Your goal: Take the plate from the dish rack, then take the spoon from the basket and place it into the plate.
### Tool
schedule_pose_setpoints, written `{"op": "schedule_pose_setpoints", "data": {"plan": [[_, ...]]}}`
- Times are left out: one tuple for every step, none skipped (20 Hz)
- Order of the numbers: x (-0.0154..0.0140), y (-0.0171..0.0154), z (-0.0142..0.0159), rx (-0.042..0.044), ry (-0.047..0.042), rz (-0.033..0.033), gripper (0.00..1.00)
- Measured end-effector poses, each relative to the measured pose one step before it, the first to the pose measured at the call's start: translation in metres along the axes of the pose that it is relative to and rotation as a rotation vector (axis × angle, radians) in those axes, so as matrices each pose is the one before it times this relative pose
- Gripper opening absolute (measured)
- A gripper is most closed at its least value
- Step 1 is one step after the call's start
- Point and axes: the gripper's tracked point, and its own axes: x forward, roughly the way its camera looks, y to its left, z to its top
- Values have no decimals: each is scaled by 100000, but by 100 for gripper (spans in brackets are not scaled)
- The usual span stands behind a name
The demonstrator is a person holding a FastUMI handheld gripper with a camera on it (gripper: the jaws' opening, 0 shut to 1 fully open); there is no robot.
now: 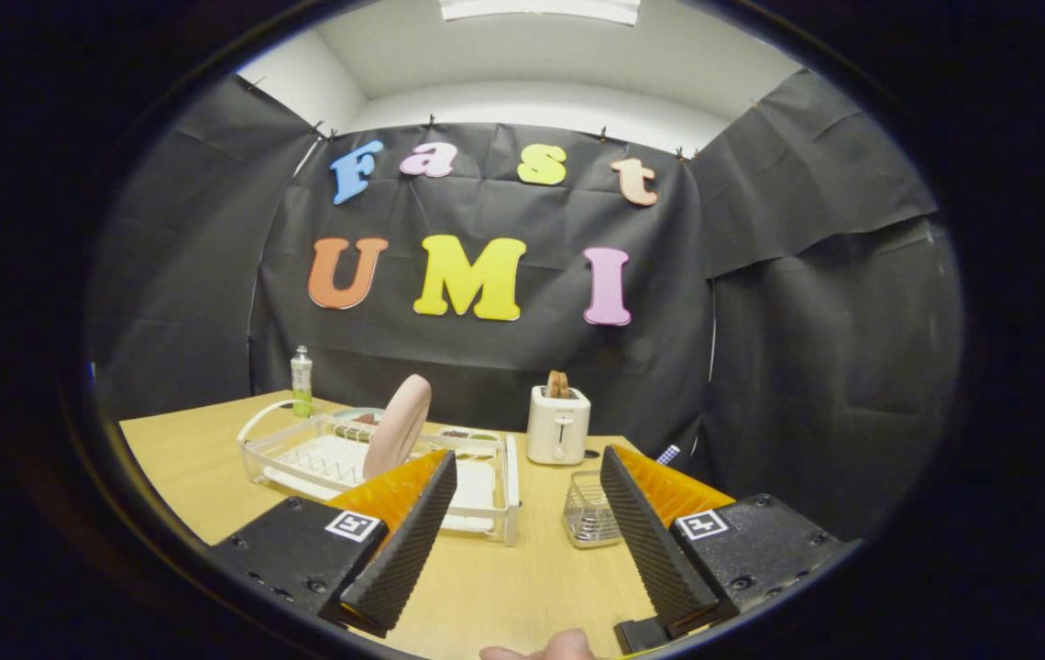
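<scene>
The tongs (527, 513) gape wide and empty above the desk (486, 587), the plate (397, 426) upright in the dish rack (302, 454) beyond them, likely to slip if pinched off-centre.

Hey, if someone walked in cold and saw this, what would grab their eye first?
The open gripper, its black fingers spread wide over the wooden table. Beyond the left finger, a pink plate stands upright in the clear dish rack. A white toaster sits beyond the wire basket.
</scene>
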Motion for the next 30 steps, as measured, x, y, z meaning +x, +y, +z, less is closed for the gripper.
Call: {"op": "schedule_pose_setpoints", "data": {"plan": [[18,-141,73,627,-110,-629,100],[-22,-168,295,501,-410,-886,100],[137,-217,145,418,-392,-1090,100],[3,-31,306,294,-469,-407,100],[-79,224,246,-259,-705,-85,100],[-106,-21,398,-806,-922,-903,100],[-1,-129,283,-610,-787,-1136,100],[-6,136,451,-472,-700,-651,100],[-52,403,283,-64,-534,-28,100],[-2,503,313,107,-186,344,100],[130,501,307,278,-699,300,100],[-17,507,389,146,-847,425,100],[223,596,51,-139,-444,531,100],[135,505,284,-177,-691,635,100],[113,690,75,-278,-177,971,100],[183,731,11,418,78,1755,100],[158,709,-217,313,681,1838,100],[194,528,-215,-61,1282,1532,100],[323,414,-248,312,1265,1655,100],[328,426,-95,507,1513,1540,100],[355,379,-36,607,1600,1631,100],[425,384,99,673,611,1563,100],[445,-17,99,516,1027,447,100],[467,172,206,407,1458,1242,100],[640,296,136,820,1678,1224,100],[497,316,443,389,2489,1687,100],[572,346,379,787,2142,1635,100],[631,208,616,62,2727,1350,100],[639,102,733,-179,2381,1171,100],[701,88,737,-533,2174,875,100]]}}
